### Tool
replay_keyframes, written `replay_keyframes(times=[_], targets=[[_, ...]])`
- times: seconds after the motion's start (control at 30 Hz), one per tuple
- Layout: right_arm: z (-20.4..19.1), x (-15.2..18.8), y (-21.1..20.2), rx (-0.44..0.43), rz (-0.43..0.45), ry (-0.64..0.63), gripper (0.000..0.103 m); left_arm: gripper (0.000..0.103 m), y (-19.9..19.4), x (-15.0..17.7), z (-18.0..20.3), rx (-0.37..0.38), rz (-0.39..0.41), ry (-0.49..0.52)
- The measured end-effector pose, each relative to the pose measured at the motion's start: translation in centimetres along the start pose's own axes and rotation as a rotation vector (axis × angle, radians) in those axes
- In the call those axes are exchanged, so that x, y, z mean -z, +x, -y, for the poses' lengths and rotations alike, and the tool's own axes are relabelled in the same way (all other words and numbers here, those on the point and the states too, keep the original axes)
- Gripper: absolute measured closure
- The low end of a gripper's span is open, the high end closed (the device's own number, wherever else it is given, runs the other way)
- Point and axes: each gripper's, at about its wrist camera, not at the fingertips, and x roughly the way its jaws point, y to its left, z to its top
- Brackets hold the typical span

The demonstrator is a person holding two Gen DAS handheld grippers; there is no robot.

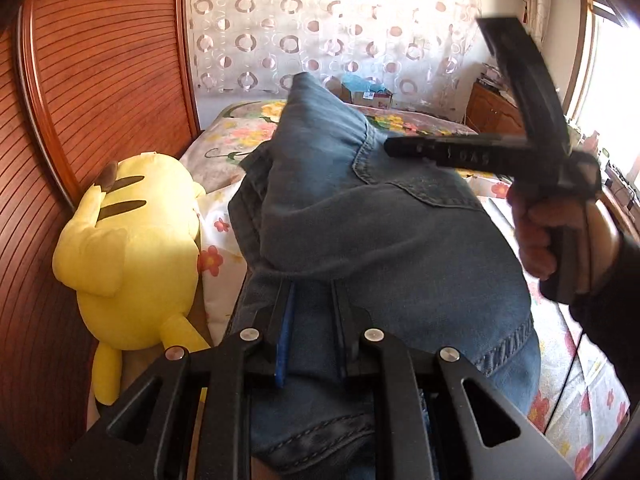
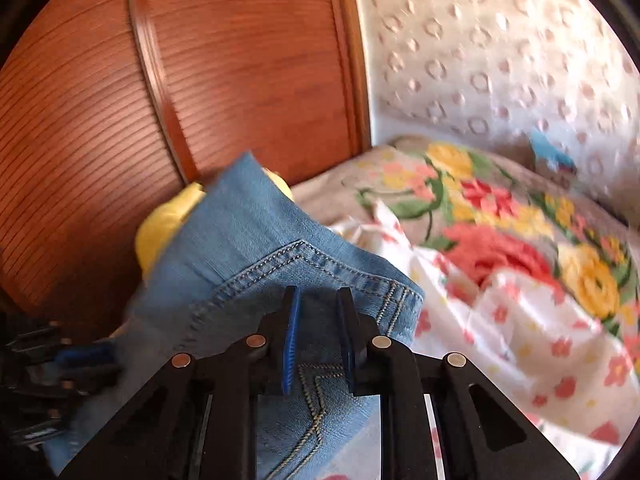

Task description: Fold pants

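Note:
Blue denim pants (image 1: 360,216) hang bunched and lifted over a bed with a floral sheet (image 1: 236,136). My left gripper (image 1: 312,292) is shut on a fold of the pants; the cloth drapes over its fingers. My right gripper (image 2: 318,300) is shut on another part of the pants (image 2: 248,248), near a stitched seam and hem. The right gripper's body (image 1: 520,148), held by a hand, also shows in the left wrist view at the right. The left gripper (image 2: 52,364) appears blurred at the left edge of the right wrist view.
A yellow plush toy (image 1: 132,248) lies at the bed's left side against a wooden slatted headboard (image 1: 100,80). A patterned curtain (image 1: 320,24) hangs behind the bed. A wooden cabinet (image 1: 496,112) and a window are at the right.

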Motion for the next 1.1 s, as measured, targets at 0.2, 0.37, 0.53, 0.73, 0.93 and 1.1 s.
replay_keyframes(times=[0.2,0.37,0.53,0.73,0.93,1.1], targets=[[-0.7,0.8,-4.4,0.026,0.049,0.040,0.084,0.085,-1.9,-0.5,1.0,-0.007,0.037,0.011],[-3.9,5.0,-10.5,0.059,0.090,0.038,0.084,0.079,-4.6,-0.5,2.9,-0.018,0.096,0.040],[-5.1,8.5,-16.8,0.095,0.122,0.046,0.084,0.071,-7.5,-0.2,5.4,-0.001,0.150,0.073],[-6.7,11.7,-23.8,0.156,0.164,0.049,0.084,0.046,-10.5,0.2,8.4,0.044,0.204,0.115],[-9.2,14.8,-30.3,0.201,0.212,0.071,0.083,0.025,-12.9,0.6,11.1,0.063,0.244,0.154],[-10.2,17.5,-33.2,0.232,0.234,0.093,0.083,0.019,-14.7,1.2,13.0,0.081,0.279,0.181]])
